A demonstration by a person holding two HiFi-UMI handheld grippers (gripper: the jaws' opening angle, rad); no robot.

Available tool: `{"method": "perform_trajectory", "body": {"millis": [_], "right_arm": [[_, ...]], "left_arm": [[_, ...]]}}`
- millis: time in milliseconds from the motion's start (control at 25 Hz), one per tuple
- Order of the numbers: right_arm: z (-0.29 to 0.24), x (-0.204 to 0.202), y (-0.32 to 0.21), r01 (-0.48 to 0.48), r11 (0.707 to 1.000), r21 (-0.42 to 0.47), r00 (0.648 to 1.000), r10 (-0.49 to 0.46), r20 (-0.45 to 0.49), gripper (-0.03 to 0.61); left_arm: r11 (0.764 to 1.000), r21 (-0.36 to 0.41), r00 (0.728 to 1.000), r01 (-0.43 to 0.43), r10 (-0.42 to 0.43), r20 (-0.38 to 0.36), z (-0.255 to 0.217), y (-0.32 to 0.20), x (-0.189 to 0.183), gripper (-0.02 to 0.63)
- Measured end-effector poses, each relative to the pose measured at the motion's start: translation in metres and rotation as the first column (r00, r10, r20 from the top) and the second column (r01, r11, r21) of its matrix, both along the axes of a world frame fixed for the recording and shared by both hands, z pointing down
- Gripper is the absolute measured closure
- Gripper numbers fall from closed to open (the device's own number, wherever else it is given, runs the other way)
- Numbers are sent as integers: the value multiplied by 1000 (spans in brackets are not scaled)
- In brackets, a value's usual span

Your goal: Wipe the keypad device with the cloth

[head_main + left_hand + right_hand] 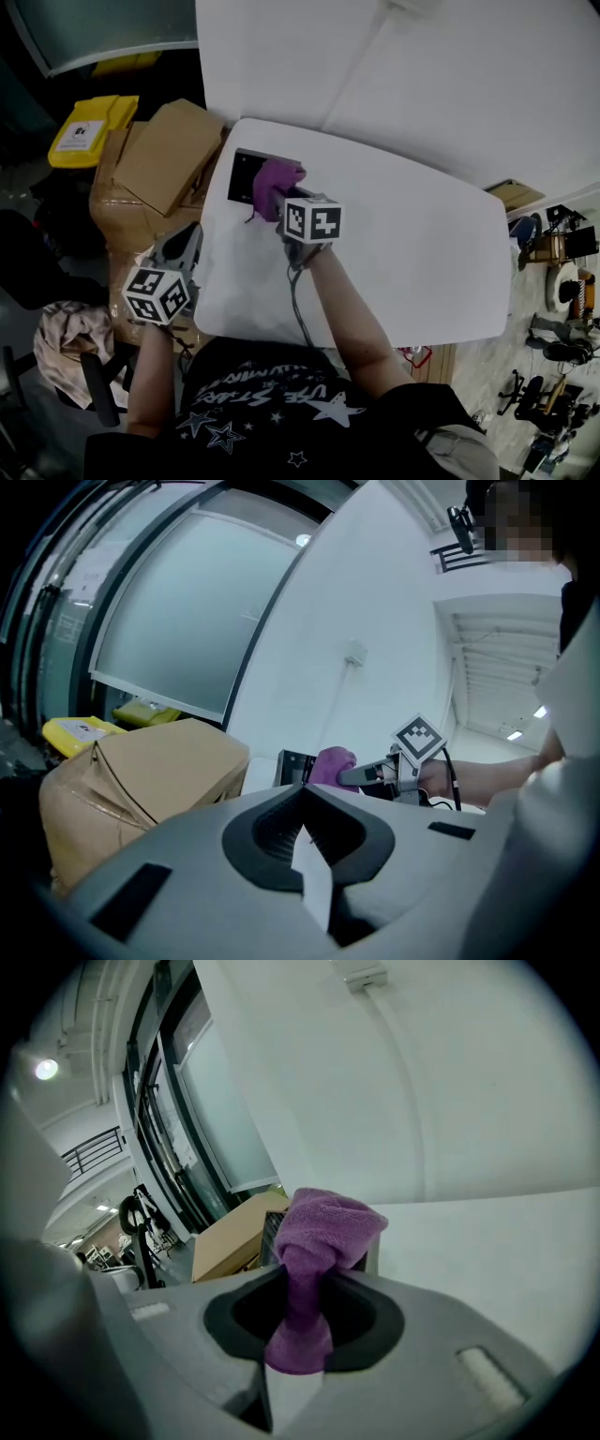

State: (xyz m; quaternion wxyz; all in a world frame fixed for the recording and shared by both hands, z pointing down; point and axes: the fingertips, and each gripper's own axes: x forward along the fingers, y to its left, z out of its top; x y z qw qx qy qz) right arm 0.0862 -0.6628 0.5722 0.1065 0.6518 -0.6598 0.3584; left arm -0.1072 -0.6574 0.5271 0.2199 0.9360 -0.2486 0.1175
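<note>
From the head: purple cloth (275, 183) pinched in the right gripper (284, 199), lying over the right edge of the dark keypad device (244, 175), at the far left corner of the white table (422, 253). Left gripper (178, 248) off the table's left edge, above cardboard boxes (169, 155).

From the left gripper: jaws closed together, nothing between.

From the right gripper: jaws clamped on the cloth, bunched above them, keypad device just behind.
</note>
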Motion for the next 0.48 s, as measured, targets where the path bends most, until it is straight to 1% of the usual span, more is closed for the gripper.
{"method": "perform_trajectory", "body": {"millis": [160, 480], "right_arm": [[4, 13, 16, -32, 999, -17, 999, 32, -9, 480], [2, 38, 45, -92, 995, -36, 995, 91, -41, 480]], "left_arm": [[999, 7, 999, -31, 31, -10, -3, 7, 10, 607], [998, -4, 997, -61, 61, -37, -1, 19, 22, 607]]}}
